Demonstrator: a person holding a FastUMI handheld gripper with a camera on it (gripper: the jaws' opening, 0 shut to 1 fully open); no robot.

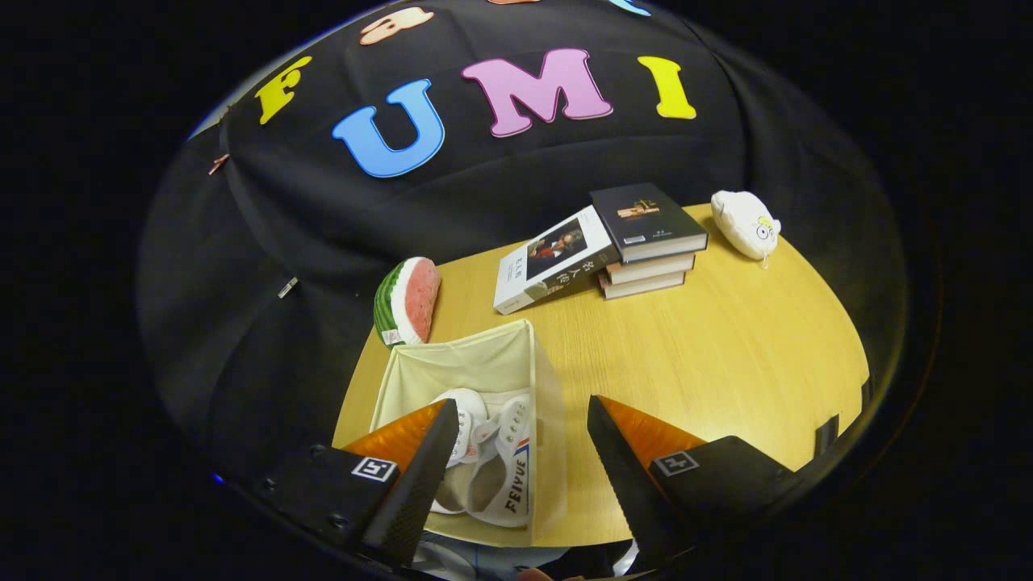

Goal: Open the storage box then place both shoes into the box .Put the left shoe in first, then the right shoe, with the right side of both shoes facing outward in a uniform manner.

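**Both shoes sit in the open box; the gripper hangs above with nothing in it**

The storage box (484, 379), a pale fabric bin with its top open, stands on the wooden counter (726, 355) just ahead of and below the gripper (516, 476). Inside it lie two white shoes side by side: one shoe (464, 420) partly hidden behind the left finger, and a second shoe (504, 472) next to it, its side with lettering and coloured stripes turned towards the box's near right wall. The gripper's fingers stand wide apart and press on nothing; the box's right wall and a strip of bare counter show between them.

Judging by how things lie, the opening and both placements look done, so the step in hand is most likely the release and the check of the final pose. Which shoe is the left and which the right cannot be told for certain from here, nor whether both face the same way, as the first shoe is half covered.

Next, it would call for lifting straight up clear of the box's soft rim without snagging it, or a small nudge if a shoe proves misaligned.

Beyond the box lie a watermelon slice toy (407, 300), a stack of books (646, 242) with another book (553, 258) leaning on it, and a white plush toy (746, 223).
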